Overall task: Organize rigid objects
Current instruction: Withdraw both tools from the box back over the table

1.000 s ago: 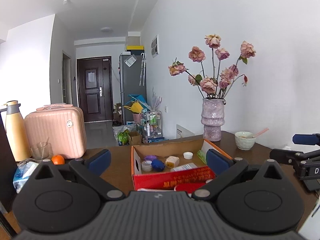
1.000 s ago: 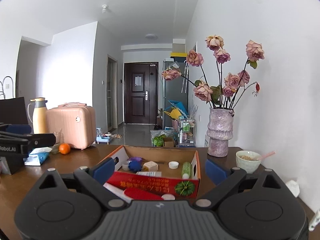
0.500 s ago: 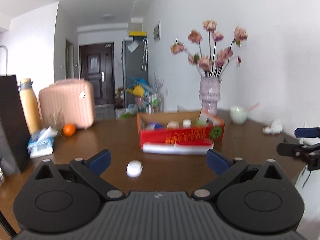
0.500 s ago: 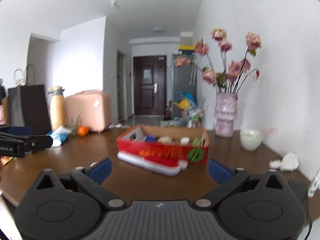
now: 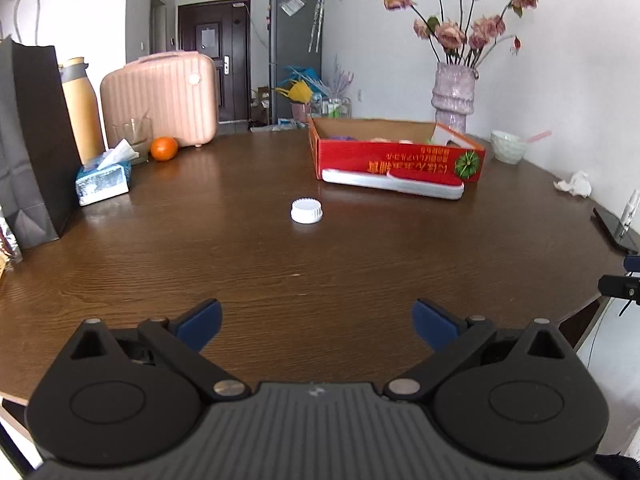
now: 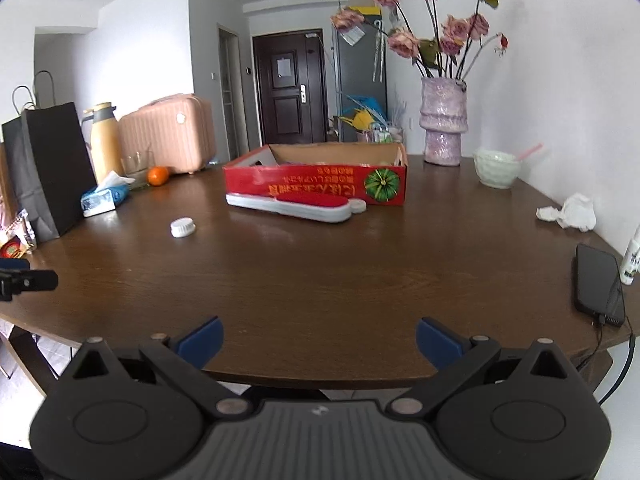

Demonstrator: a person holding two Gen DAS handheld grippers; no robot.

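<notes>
- Both my claws have pulled well back from the red box since a second ago; it filled the near view then, now it sits far across the counter, with a white cap out in the open between us.
- Left wrist view: my left claw [image 5: 316,316] hangs over the near part of the counter [image 5: 280,272], its blue fingers [image 5: 200,320] spread wide apart, nothing between them.
- The white cap [image 5: 306,211] lies flat on the wood, alone, well ahead of the claw and short of the box.
- The red box [image 5: 400,158] stands open-topped beyond it; small items show over its rim, too small to name.
- A long white-and-red case [image 5: 394,182] lies along the box's front wall, touching or just beside it.
- Off left: a tissue pack [image 5: 103,178], an orange [image 5: 164,148], a black paper bag [image 5: 34,140], a pink suitcase [image 5: 160,96].
- Off right: a vase of dried roses [image 5: 454,96], a pale bowl [image 5: 508,147], a crumpled tissue [image 5: 574,185].
- Right wrist view: my right claw [image 6: 318,336] sits at the counter's near edge, fingers [image 6: 438,342] spread apart too, holding nothing.
- Here the cap [image 6: 183,227] is off to the left, and the box [image 6: 316,184] is dead ahead with the case [image 6: 292,204] laid before it.
- A phone [image 6: 598,286] lies at the right edge, cable plugged in.
- The left claw's tip [image 6: 28,280] pokes in at the left border.
</notes>
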